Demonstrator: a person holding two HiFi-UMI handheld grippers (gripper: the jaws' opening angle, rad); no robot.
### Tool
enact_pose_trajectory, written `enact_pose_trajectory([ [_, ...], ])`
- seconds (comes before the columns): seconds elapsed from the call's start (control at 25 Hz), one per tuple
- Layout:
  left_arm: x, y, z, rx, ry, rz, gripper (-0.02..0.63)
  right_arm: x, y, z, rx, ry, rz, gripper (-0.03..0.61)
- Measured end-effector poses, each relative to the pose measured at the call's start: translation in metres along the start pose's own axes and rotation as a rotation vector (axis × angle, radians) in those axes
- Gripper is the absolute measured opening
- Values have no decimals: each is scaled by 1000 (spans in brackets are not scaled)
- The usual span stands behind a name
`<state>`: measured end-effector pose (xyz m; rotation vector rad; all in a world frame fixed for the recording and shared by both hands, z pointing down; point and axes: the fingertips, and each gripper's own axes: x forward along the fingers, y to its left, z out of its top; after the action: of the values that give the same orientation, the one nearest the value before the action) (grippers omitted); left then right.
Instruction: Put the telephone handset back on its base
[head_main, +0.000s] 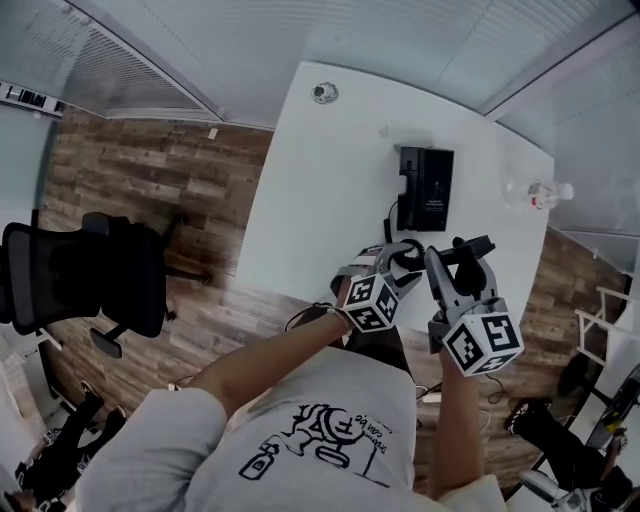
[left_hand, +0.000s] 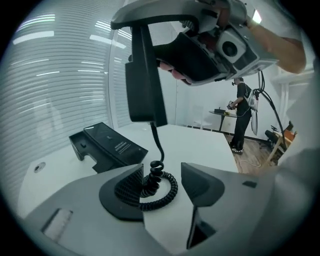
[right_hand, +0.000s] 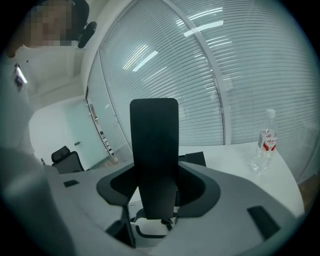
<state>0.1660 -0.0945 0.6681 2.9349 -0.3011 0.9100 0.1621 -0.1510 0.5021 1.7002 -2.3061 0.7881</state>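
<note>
Holding the handset (right_hand: 154, 150) upright, my right gripper (right_hand: 156, 189) is clamped on its sides, on my side of the base (head_main: 430, 188) that sits on the white table (head_main: 310, 190). My left gripper (left_hand: 161, 181), also short of the base, gapes wide, with the coiled cord (left_hand: 165, 192) lying ungripped between its jaws.

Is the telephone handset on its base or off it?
Off: the right gripper holds the handset in the air, apart from the base.
</note>
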Motion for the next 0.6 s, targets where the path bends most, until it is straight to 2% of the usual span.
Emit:
enact_pose_trajectory([
  [0.16,2,-9,-10,-58,22,-29,186,13,-9,-5,-42,7,-6,210],
  [0.32,5,-10,-16,-150,29,-39,184,31,-19,-8,-69,22,-12,210],
  [0.52,12,0,-21,-313,49,-40,183,57,-34,-13,-97,36,-19,210],
  [0.6,13,5,-23,-342,65,-30,177,66,-38,-16,-103,41,-20,210],
])
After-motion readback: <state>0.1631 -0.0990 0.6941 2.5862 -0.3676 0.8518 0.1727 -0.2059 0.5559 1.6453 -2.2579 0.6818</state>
